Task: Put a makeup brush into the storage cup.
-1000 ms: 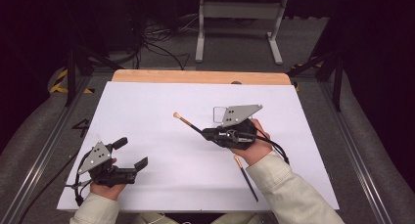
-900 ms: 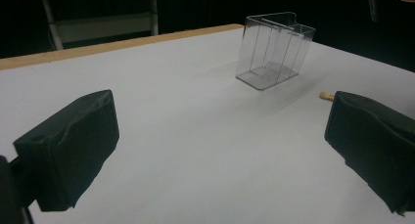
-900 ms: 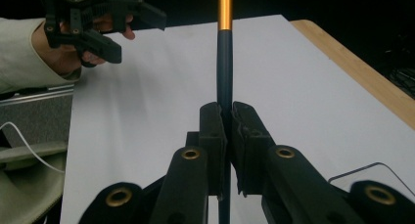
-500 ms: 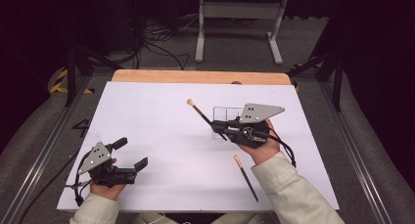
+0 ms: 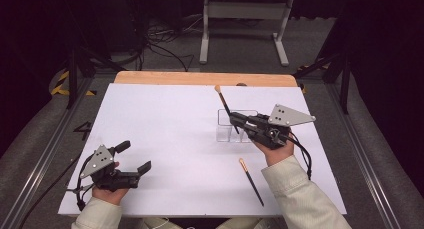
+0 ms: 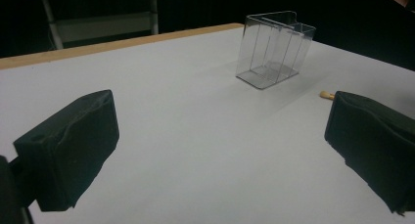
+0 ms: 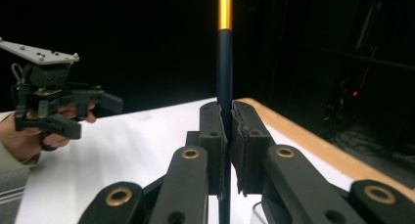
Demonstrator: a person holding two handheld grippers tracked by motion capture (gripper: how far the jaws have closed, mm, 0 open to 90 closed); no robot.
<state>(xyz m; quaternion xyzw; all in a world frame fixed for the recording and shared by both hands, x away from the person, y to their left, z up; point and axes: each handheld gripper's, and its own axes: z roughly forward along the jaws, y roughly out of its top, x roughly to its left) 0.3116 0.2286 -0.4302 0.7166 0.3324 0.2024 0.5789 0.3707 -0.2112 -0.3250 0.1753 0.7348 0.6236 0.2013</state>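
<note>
Work in hand: the right gripper is carrying a brush toward the clear holder, judged as loading brushes into it.

Right fingers: clamping narrow on the brush's dark handle; in the right gripper view the fingers are pressing it from both sides.

Held brush: sitting over the holder's far side, in the right half of the counter, toward the far edge. Its long axis is running from the fingers up and away toward the far edge, pale tip leading, gold band above the grip.

Holder: standing upright and empty, with thin inner dividers, just before and below the right fingers.

Key relation: the holder's open top is lying directly under and slightly nearer than the grip, so the brush is probably needing to be tipped upright and lowered handle-first into a slot.

Second brush: lying flat near the right forearm, toward the near right of the counter, axis slanting from tip toward the near edge.

Left gripper: resting at the near left corner, fingers standing wide with nothing between them, well apart from the holder.

Nearer hand: the right, by far.

Hard to make out: the held handle's lower end is passing behind the fingers; which slot lies beneath it is unclear through the clear walls; the second brush is cut off behind a finger in the left gripper view, only its tip peeking out.
</note>
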